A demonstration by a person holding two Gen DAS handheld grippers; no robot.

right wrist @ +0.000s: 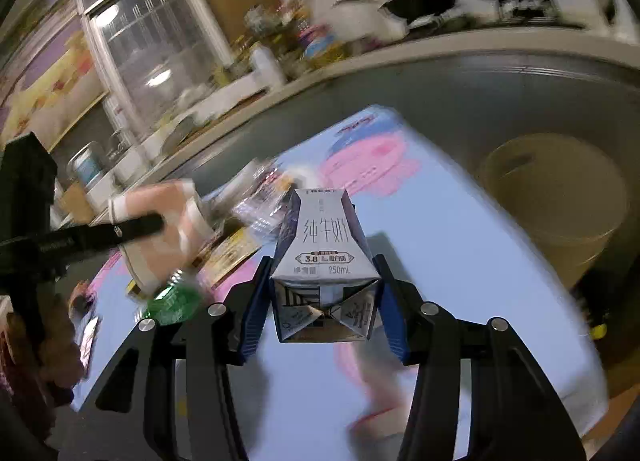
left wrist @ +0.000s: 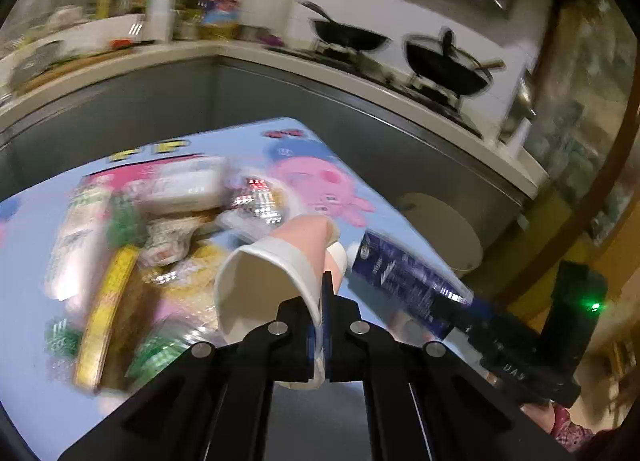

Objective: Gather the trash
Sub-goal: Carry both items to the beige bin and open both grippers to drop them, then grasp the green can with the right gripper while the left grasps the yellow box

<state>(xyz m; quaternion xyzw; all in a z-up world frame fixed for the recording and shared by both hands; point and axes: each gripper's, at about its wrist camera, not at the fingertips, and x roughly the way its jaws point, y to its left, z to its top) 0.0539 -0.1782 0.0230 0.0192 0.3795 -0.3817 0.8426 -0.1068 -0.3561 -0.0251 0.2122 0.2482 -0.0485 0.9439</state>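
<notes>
In the left wrist view we hold a paper cup (left wrist: pixel 280 277) in the lower middle of the frame. The left gripper (left wrist: pixel 323 335) is clenched on the wall of the cup, so the thin rim is pinched flat between the two pads. We judge this grip is chosen because the cup is light and soft — one wall is enough to lift it. The cup is pink outside and white inside, a cone shape with the mouth turned to the lower left. Behind it, on the left, a blurred heap of wrappers (left wrist: pixel 160 229) lies on a blue table (left wrist: pixel 24 245) with a pink cartoon print. At the right of the cup we see the dark blue milk carton (left wrist: pixel 404 277), and further to the right a round beige bin (left wrist: pixel 444 233) on the floor.

In the right wrist view the right gripper (right wrist: pixel 324 301) grasps the same milk carton (right wrist: pixel 324 257) in the centre of the frame, one blue pad on each side. The carton is stiff coated card with folded flaps at the end — flat sides give a firm hold. The bin (right wrist: pixel 556 197) stands at the right, open, probably where both pieces should go.
</notes>
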